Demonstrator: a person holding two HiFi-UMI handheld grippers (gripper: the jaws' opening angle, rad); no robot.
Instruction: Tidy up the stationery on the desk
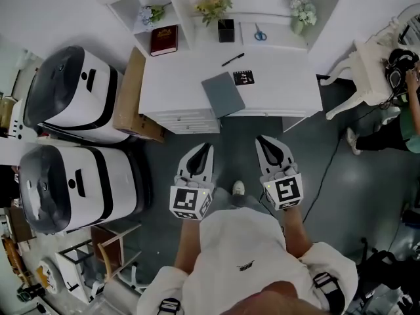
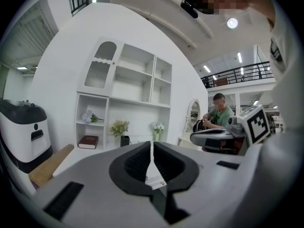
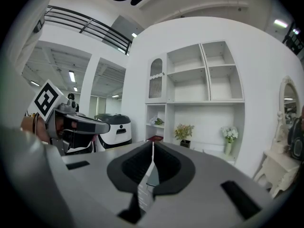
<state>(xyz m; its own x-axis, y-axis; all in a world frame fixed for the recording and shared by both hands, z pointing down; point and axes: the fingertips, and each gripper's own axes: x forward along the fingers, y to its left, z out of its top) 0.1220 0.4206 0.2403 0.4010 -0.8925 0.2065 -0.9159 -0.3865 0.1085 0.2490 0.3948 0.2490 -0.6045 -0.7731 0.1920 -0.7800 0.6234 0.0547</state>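
Observation:
On the white desk (image 1: 275, 84) lie a grey notebook (image 1: 222, 94), a black pen (image 1: 232, 60) and a small black card (image 1: 243, 77). Blue scissors (image 1: 260, 35) and a black pen holder (image 1: 226, 30) sit on the shelf behind, near a dark red book (image 1: 163, 39). My left gripper (image 1: 199, 157) and right gripper (image 1: 273, 151) hang side by side in front of the desk, over the grey floor, both shut and empty. In the left gripper view the jaws (image 2: 151, 156) meet with nothing between them; the right gripper (image 3: 152, 159) looks the same.
Two large white and black machines (image 1: 72, 94) (image 1: 72, 186) stand at the left, with a brown cardboard box (image 1: 131, 97) beside the desk. A white chair (image 1: 367, 71) and a seated person (image 1: 407, 110) are at the right. A cable (image 1: 328, 169) runs across the floor.

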